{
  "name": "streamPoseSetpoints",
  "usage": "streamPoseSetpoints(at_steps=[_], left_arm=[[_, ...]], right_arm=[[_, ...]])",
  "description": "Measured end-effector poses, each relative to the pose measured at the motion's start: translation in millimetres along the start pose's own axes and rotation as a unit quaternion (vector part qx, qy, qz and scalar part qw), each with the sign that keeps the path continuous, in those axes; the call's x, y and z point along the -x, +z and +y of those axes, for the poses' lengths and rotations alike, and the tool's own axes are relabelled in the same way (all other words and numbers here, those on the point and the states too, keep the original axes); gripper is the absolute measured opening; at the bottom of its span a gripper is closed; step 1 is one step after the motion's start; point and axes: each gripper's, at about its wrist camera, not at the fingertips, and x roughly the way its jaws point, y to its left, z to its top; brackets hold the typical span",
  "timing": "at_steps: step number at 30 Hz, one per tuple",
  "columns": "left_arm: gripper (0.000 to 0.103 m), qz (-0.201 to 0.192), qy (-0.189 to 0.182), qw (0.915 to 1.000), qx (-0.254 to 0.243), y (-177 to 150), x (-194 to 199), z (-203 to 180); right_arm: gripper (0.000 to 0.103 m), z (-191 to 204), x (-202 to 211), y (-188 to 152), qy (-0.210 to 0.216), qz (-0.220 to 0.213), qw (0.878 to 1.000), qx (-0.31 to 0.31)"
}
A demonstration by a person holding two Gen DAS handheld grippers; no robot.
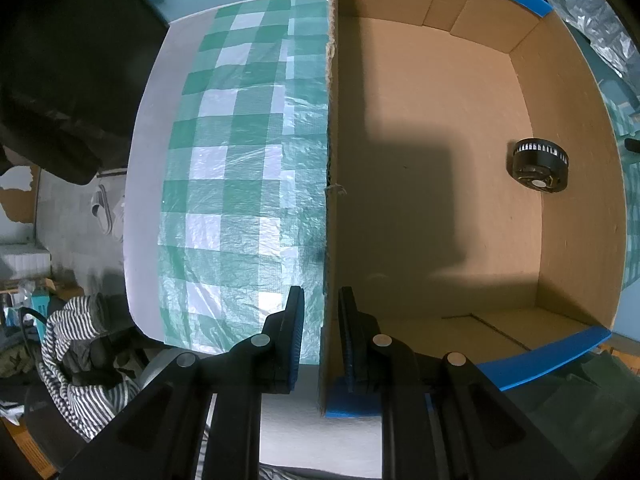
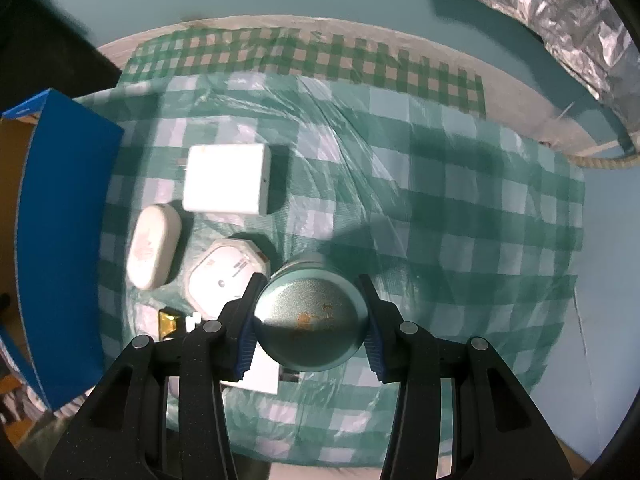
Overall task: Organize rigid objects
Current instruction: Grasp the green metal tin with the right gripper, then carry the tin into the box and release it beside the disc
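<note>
Right wrist view: your right gripper (image 2: 310, 322) clamps the teal round tin (image 2: 311, 320). Your left gripper (image 1: 321, 332) pinches the cardboard box (image 1: 332, 200) wall.

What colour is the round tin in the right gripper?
Pale metallic teal tin with orange-brown specks, best in the right wrist view.

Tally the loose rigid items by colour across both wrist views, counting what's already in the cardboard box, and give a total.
White: 3, rectangular block, oval case, octagonal case
Teal: 1, round tin in the right gripper
Black: 1, round item in the cardboard box
Total: 5
Small partly hidden bits behind the right gripper are left uncounted.
</note>
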Motion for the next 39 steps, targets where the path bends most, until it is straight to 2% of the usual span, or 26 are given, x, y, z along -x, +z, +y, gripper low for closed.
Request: streamPoseSetpoints(at_steps=[10, 20, 27, 39], left_arm=[[0.017, 0.001, 0.000, 1.0000, -0.006, 0, 0, -6], [0.017, 0.002, -0.001, 1.0000, -0.008, -1, -1, -12], [0.017, 0.002, -0.004, 1.0000, -0.004, 0, 0, -10], [0.017, 0.002, -0.008, 1.0000, -0.004, 0, -2, -8]], right_arm=[[0.044, 33, 43, 9, 0.022, -0.018, 0.999, 0.036], [0.044, 97, 81, 28, 0.048, -0.035, 0.994, 0.097], [0.044, 142, 89, 44, 0.063, -0.039, 0.988, 0.135], [0.044, 201, 84, 62, 0.061, -0.034, 0.978, 0.195]])
